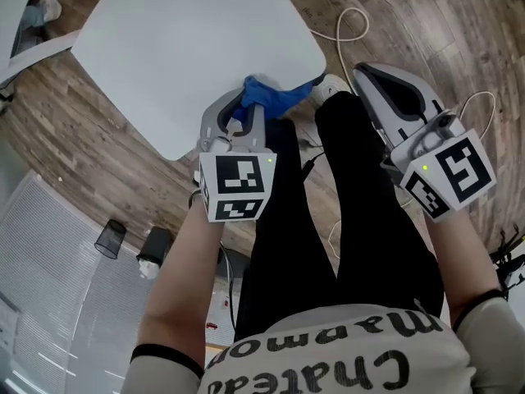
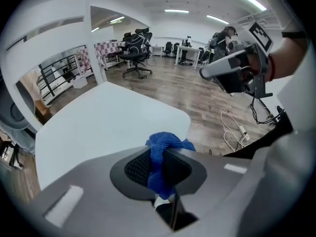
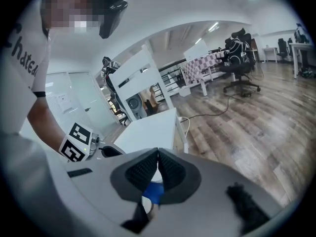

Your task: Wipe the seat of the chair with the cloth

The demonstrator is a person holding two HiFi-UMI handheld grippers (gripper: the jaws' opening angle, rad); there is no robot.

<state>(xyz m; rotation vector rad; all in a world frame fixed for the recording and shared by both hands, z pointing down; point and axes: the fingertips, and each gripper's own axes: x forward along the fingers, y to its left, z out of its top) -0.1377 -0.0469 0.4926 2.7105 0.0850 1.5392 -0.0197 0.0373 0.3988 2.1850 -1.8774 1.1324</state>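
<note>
The white chair seat (image 1: 197, 48) fills the top of the head view, and its backrest (image 2: 49, 33) rises at the left of the left gripper view. A blue cloth (image 1: 271, 97) is bunched between the jaws of my left gripper (image 1: 246, 112), hanging over the seat's near edge. The cloth (image 2: 160, 154) bulges out past the pads of that gripper (image 2: 159, 168). My right gripper (image 1: 363, 74) hovers to the right of the seat, over the floor, with its jaws shut and nothing between them (image 3: 158, 163). The seat (image 3: 148, 130) lies ahead of it.
White cables (image 1: 353, 23) lie on the wooden floor beyond the seat's right corner. The person's black-trousered legs (image 1: 344, 212) stand between the grippers. Two small black objects (image 1: 111, 238) sit on the floor at left. A black office chair (image 2: 136, 48) stands far off.
</note>
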